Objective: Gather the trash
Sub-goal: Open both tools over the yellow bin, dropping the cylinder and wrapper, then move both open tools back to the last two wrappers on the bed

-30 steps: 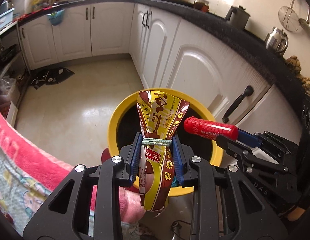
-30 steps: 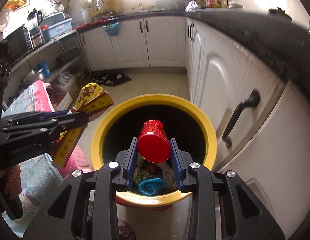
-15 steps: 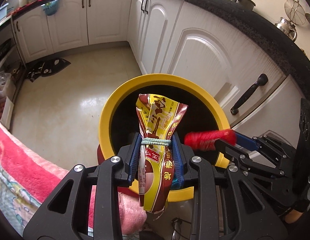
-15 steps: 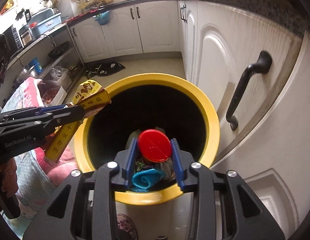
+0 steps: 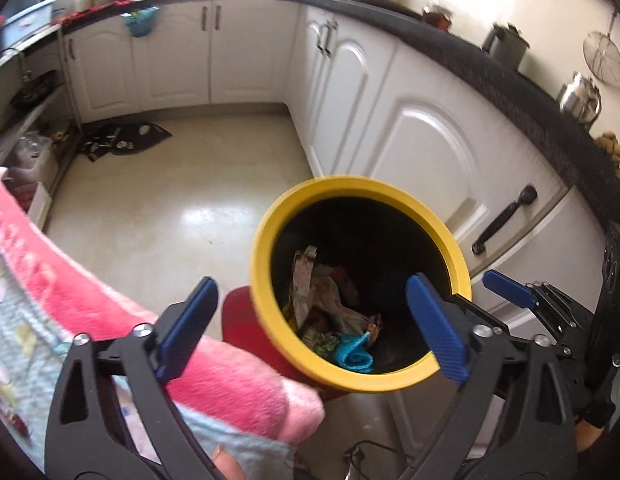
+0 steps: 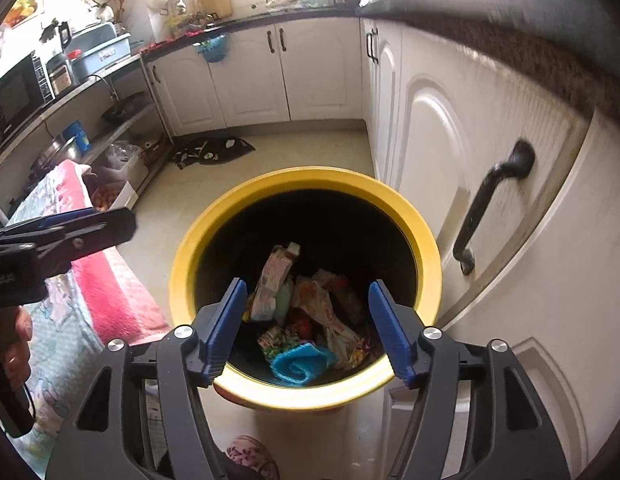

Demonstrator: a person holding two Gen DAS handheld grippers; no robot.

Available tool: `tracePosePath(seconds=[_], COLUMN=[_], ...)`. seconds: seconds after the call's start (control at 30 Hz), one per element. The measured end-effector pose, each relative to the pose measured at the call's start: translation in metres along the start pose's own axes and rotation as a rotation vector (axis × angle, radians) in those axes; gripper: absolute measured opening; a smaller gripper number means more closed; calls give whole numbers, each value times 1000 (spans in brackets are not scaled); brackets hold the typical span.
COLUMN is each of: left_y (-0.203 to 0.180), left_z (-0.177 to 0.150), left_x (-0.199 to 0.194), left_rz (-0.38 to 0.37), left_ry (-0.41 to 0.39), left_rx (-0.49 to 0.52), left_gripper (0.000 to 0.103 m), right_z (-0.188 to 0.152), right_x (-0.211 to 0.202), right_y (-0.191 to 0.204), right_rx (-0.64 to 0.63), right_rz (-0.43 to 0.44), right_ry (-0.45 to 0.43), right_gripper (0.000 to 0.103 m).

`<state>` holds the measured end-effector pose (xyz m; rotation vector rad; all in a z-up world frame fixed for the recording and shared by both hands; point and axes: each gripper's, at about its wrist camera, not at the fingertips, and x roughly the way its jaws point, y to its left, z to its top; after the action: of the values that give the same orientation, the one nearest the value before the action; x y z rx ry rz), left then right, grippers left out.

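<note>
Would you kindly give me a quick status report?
Left gripper and right gripper open, empty. Wrappers lie inside yellow bin. Nothing in the way.

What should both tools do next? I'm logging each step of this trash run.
Probably draw both back from the yellow bin to fetch more trash: the left tool and right tool gape open and empty above it, and wrappers lie inside.

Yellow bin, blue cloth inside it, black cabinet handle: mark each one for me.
yellow bin (image 6: 423, 236): right wrist view, on the right side of its rim.
blue cloth (image 6: 300, 366): right wrist view, on the rolled middle, among the trash.
black cabinet handle (image 6: 491, 202): right wrist view, on the curved grip.
</note>
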<state>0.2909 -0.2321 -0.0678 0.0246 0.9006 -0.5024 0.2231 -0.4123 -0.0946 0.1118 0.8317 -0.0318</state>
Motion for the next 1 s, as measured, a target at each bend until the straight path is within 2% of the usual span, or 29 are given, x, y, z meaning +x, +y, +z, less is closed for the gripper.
tracePosePath(seconds=[0.13,0.33,0.6,1.0], left_y=[12,34,74,134], left_z=[1,-3,-13,-36], left_x=[-24,-59,-106,-165], left_rz=[20,55,116,196], left_ry=[-43,-98,-173,-259], left_rx=[-40,-79,-171,-306], left_gripper=[92,92,92,92], right_z=[4,9,16,22], right_x=[-16,-41,-71,-93], right_y=[12,34,69,137], right_rx=[-27,-71,-138,-236], right_rz=[-1,20,77,170], right_ry=[-46,-107,-170,-217], right_gripper=[71,76,79,82])
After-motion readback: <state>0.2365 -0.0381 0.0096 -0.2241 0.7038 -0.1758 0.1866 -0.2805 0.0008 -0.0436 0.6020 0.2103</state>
